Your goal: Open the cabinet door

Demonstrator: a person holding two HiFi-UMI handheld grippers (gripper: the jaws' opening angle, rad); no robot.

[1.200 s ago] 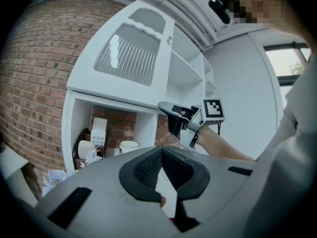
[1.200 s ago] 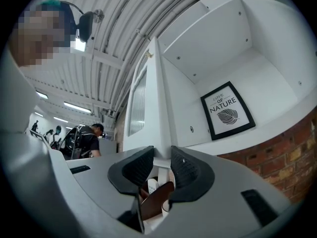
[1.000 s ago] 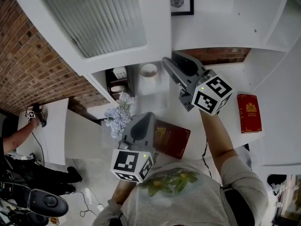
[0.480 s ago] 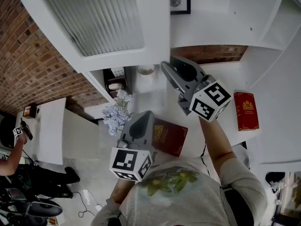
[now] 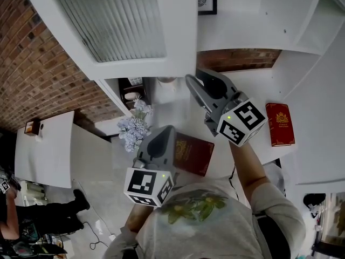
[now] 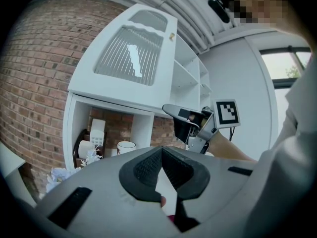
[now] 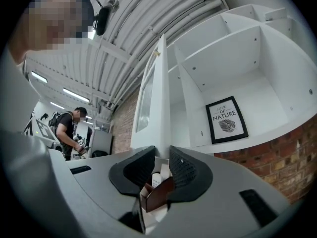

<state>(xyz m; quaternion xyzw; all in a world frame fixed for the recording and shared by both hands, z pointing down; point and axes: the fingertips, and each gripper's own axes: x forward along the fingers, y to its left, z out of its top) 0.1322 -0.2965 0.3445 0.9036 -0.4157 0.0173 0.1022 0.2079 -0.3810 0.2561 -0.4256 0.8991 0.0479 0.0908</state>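
Head view: the cabinet door (image 5: 180,36) stands partly open, with the right gripper (image 5: 190,81) at its free edge and the left gripper (image 5: 166,129) lower, apart from it. Left gripper view: jaws pressed together, empty. Right gripper view: jaws spread, just been closing, the door's edge between them

The open cabinet door (image 5: 124,26) hangs out over the left side and closes the way from above there. Under it, the low compartment (image 6: 71,128) is crowded with a mug (image 6: 126,147) and small containers (image 6: 97,133). The flowers (image 5: 133,129) block the left front. Between the brown book (image 5: 193,154) and the red book (image 5: 281,124), the white counter (image 5: 267,88) lies bare.
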